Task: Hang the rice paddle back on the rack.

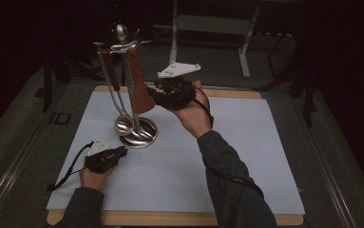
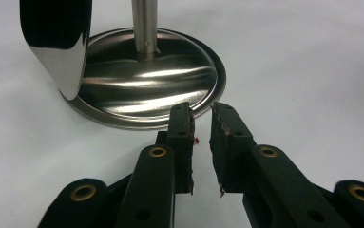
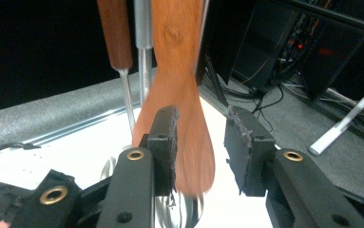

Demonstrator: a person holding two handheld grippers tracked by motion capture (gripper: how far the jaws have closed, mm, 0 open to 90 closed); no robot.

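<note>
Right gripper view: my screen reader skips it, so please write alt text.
A wooden spatula hangs from a metal stand, its blade between the open jaws of the right gripper. A wooden-handled utensil hangs beside it.

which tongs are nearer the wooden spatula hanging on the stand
Right. The right tongs are open around the wooden spatula; the left tongs sit low by the stand's base, away from it.

Wooden spatula (image 3: 182,118) smooth, matt; stand base (image 2: 141,78) polished glossy metal; table sheet (image 1: 179,166) matt white.
</note>
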